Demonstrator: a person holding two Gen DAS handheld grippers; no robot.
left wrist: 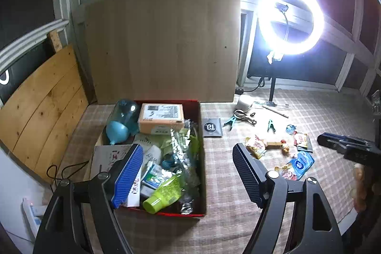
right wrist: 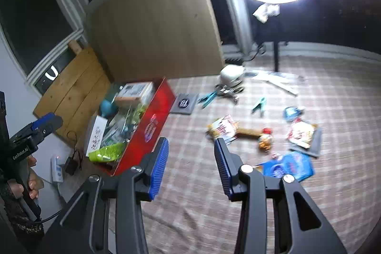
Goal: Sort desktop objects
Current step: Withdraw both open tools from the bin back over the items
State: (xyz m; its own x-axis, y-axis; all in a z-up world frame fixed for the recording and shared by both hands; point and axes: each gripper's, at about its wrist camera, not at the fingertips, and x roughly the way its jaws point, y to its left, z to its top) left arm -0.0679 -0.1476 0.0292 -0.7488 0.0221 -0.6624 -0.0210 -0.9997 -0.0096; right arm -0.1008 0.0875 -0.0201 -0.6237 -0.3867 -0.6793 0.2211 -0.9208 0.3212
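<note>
We hold two tools above a checked cloth on the surface [right wrist: 309,206], and both are spread wide with nothing between their pads. The left tool [left wrist: 188,173] hangs over the near end of the red box [left wrist: 202,158], which is already crowded: a blue bottle [left wrist: 123,120], an orange carton [left wrist: 162,117], a green tube [left wrist: 164,196] and crinkled wrappers lie piled inside it. The right tool [right wrist: 191,166] hovers over bare cloth, with the box's red side wall [right wrist: 152,123] to its left and the loose things ahead and to its right.

What matters is which way the loose things lie from each tool. The snack packet [right wrist: 222,129] sits just beyond the right tool's tip, a little right of its centre line; past it come a small wrapped sweet [right wrist: 265,142], a second red-and-white packet [right wrist: 300,132] lying on a dark pouch, and a blue pouch [right wrist: 289,166] close by the right finger. Farther back lie two green clips [right wrist: 259,105], a dark square coaster [right wrist: 185,102] just outside the box's far corner, a white cup and some metal pieces.

We judge the right tool to be the nearer one for all of these; the left tool would have to cross the box wall to reach them. The snack packet's long side runs roughly across the right tool's line of reach, so a straight approach would put the pads on its short ends unless we turn the wrist. Whether the box is being filled or is partway emptied, we cannot tell from this scene.
</note>
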